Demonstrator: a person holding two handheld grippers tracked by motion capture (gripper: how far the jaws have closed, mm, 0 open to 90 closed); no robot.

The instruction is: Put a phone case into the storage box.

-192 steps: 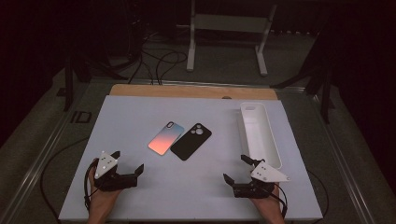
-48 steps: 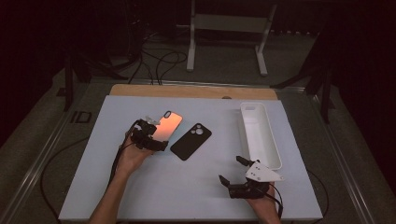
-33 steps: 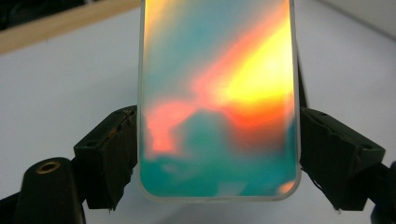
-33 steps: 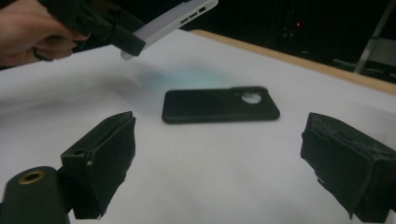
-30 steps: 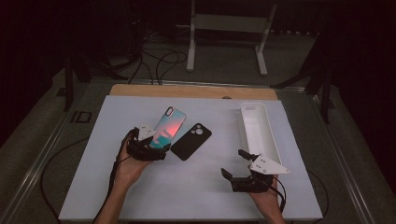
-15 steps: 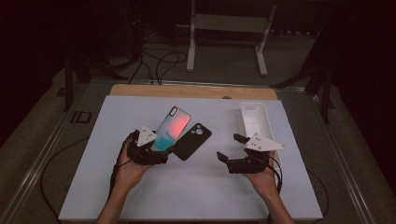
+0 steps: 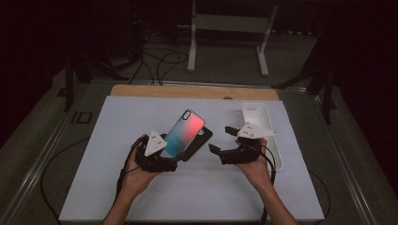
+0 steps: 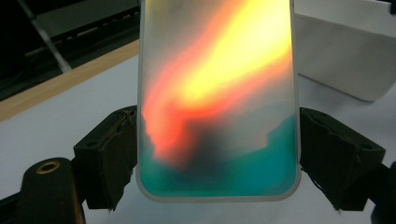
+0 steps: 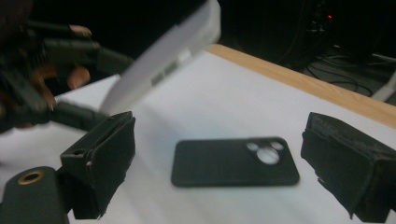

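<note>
Lifted off the tabletop (image 7: 117, 187) since the earlier frame, the glossy red-to-teal gradient phone case (image 7: 185, 133) now tilts up toward 1 o'clock, clamped by its long edges in the left tool (image 7: 164, 157). At its 3 o'clock, the right tool (image 7: 219, 139) gapes wide, empty, facing the flat matte black phone case (image 9: 235, 162)

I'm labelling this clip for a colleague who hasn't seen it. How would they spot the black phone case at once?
On the white table mat, look at the middle, between the two hand-held grippers. The flat black phone case lies there, camera cut-outs showing. Unlike the red-and-teal phone, raised in the left gripper, it rests on the mat.
</note>
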